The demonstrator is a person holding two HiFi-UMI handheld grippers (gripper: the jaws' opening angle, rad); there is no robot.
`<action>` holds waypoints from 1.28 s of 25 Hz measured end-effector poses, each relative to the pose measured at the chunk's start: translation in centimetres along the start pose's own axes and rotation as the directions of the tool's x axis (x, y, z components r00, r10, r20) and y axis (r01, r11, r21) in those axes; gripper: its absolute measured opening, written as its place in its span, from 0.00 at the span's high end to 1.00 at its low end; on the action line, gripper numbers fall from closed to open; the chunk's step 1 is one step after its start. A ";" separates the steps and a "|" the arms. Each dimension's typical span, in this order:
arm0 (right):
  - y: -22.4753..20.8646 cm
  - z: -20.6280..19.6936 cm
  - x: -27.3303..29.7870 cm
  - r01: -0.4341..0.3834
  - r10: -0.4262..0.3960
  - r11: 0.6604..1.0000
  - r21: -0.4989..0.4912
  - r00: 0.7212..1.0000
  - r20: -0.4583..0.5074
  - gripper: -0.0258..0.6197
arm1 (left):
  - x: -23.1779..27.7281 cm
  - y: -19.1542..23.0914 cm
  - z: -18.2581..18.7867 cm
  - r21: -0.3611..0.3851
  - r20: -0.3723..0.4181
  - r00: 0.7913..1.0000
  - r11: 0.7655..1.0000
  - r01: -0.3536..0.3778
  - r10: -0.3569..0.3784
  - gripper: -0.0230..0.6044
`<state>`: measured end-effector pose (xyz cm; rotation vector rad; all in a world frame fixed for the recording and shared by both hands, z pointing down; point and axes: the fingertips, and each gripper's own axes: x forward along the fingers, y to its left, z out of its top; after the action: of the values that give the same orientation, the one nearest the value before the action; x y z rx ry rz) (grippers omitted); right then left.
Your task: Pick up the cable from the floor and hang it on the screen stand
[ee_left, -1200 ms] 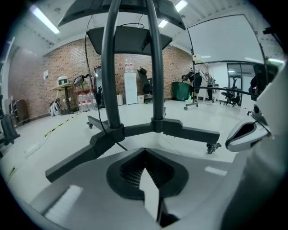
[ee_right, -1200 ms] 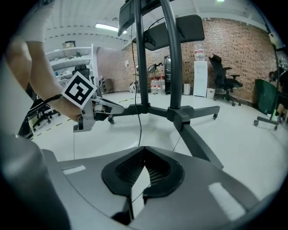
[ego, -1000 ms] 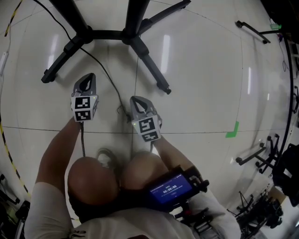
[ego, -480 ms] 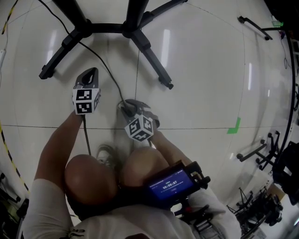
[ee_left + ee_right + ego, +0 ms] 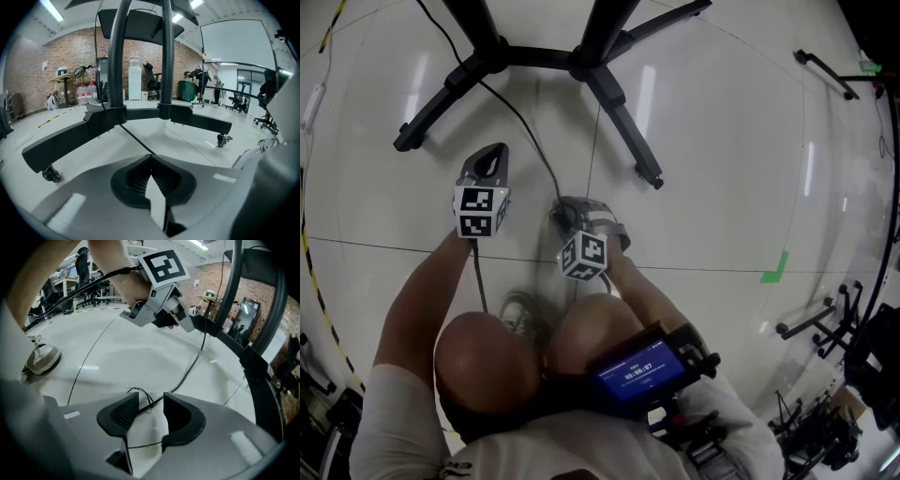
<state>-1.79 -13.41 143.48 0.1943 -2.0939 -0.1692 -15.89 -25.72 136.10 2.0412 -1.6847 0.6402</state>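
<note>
A thin black cable [image 5: 530,141] runs across the pale floor from the black screen stand [image 5: 539,58] to a small loop at its end. My right gripper [image 5: 569,212] is low over that end. Its jaws are opening, and the cable end [image 5: 143,397] lies between them on the floor without the pads [image 5: 123,413] pressing it. My left gripper [image 5: 490,161] is shut, empty and to the left of the cable. In its own view the left gripper [image 5: 151,157] points at the stand's base [image 5: 197,123], and the cable [image 5: 126,133] passes behind its tips. The right gripper view also shows the left gripper [image 5: 187,326].
The stand's wheeled legs [image 5: 623,127] spread over the floor just ahead. A person's shoe [image 5: 42,357] rests at the left. A green tape mark [image 5: 776,267] and other stand feet [image 5: 811,323] are at the right. Yellow-black tape [image 5: 311,281] runs along the left edge.
The right gripper has tipped down towards the cable end and its jaws have gone from shut to wide apart. The left gripper has stayed shut and barely moved.
</note>
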 end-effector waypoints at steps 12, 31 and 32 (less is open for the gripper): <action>-2.2 0.0 -2.3 0.099 -0.101 0.992 0.077 0.994 0.031 0.94 | -0.3 -0.2 1.8 0.049 0.024 1.000 0.999 -0.002 0.001 0.96; -13.5 -3.4 -16.9 0.373 -0.444 0.843 0.388 0.889 0.110 0.94 | 2.7 -5.4 12.0 0.201 0.167 0.985 0.980 0.002 -0.036 0.96; -13.7 -3.5 -17.4 0.378 -0.454 0.834 0.401 0.884 0.112 0.94 | 2.9 -5.6 12.2 0.204 0.170 0.985 0.979 0.002 -0.037 0.96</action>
<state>10.91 -23.37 127.91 0.9065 -2.2466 -0.0538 -8.88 -34.14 127.82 2.3127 -1.7546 0.6695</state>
